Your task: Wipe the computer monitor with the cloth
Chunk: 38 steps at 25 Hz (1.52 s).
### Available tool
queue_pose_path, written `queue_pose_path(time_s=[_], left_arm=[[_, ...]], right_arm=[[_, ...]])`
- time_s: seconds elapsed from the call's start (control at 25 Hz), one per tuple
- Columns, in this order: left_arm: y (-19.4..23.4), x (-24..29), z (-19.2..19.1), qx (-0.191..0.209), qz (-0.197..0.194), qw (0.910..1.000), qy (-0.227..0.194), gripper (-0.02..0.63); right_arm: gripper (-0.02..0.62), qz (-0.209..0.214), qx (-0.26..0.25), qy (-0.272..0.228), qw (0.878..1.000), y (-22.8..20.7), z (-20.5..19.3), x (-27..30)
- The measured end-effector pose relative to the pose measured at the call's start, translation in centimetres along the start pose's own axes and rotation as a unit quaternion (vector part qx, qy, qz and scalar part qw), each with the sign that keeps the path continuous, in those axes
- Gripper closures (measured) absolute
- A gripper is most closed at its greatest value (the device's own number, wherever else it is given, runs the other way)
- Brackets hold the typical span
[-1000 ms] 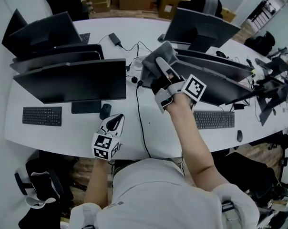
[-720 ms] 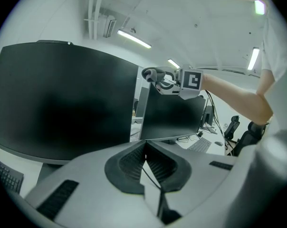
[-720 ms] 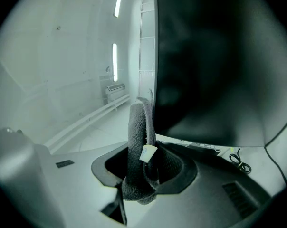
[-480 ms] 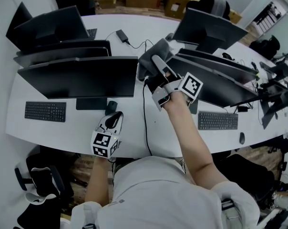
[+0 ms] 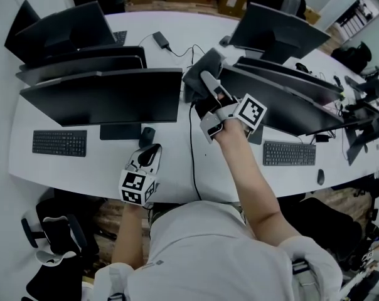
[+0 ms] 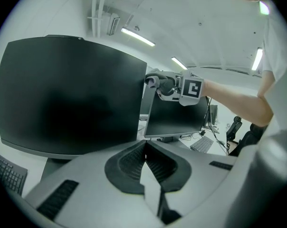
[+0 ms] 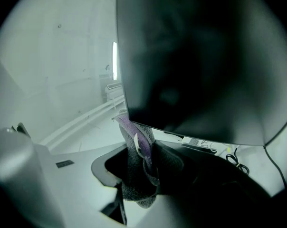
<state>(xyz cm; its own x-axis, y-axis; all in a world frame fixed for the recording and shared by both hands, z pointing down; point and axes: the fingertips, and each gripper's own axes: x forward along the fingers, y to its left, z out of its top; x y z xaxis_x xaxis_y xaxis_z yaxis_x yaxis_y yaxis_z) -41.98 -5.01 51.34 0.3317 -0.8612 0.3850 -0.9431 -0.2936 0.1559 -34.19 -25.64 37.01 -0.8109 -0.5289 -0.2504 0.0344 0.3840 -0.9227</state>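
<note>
My right gripper (image 5: 208, 88) is shut on a grey cloth (image 5: 201, 69) and holds it against the upper left corner of the dark right-hand monitor (image 5: 283, 113). In the right gripper view the cloth (image 7: 138, 167) bunches between the jaws of the right gripper (image 7: 141, 148), just under the monitor's black screen (image 7: 205, 56). My left gripper (image 5: 150, 155) hovers low over the desk's front edge, shut with nothing in it. In the left gripper view, the left gripper (image 6: 144, 150) points at the same monitor (image 6: 176, 120) with the right gripper (image 6: 174, 85) at its corner.
A second large monitor (image 5: 105, 96) stands to the left, close to the cloth, with a keyboard (image 5: 59, 143) and mouse (image 5: 147, 135) before it. A black cable (image 5: 191, 146) runs down the white desk (image 5: 83, 168). Another keyboard (image 5: 288, 153) lies right. More monitors stand behind.
The right gripper and cloth stay at the monitor's upper left corner, shifting only slightly. The left gripper holds its place. The head view has drifted a little.
</note>
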Motion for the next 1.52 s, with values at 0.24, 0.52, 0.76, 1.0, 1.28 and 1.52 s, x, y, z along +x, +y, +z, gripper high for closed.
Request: queue_pose_path(time_s=[0.24,0.52,0.76,1.0,1.28,1.52], left_arm=[[-0.2,0.0,-0.5,0.0,0.001,1.0,0.009,0.603],[0.0,-0.3,-1.4,-0.007,0.008,0.9998,0.017,0.603],[0.4,-0.6,-2.0,-0.007,0.014,0.9994,0.03,0.603],[0.3,-0.9,-3.3,-0.01,0.016,0.9988,0.045,0.603],[0.0,-1.3,-4.5,-0.011,0.018,0.9976,0.066,0.603],[-0.3,-1.3,-4.9,-0.011,0.02,0.9968,0.077,0.603]], right_arm=[[0.456,-0.024,0.017,0.0,1.0,-2.9,-1.0,-0.9],[0.456,-0.05,0.038,-0.003,0.998,-6.9,-2.4,-2.0],[0.456,-0.067,0.029,0.0,0.997,-9.8,-3.3,-3.0],[0.456,-0.084,0.038,0.0,0.996,-13.2,-4.6,-4.2],[0.456,-0.104,0.047,0.004,0.993,-16.8,-5.9,-5.5],[0.455,-0.125,0.048,0.01,0.991,-19.8,-7.2,-6.8]])
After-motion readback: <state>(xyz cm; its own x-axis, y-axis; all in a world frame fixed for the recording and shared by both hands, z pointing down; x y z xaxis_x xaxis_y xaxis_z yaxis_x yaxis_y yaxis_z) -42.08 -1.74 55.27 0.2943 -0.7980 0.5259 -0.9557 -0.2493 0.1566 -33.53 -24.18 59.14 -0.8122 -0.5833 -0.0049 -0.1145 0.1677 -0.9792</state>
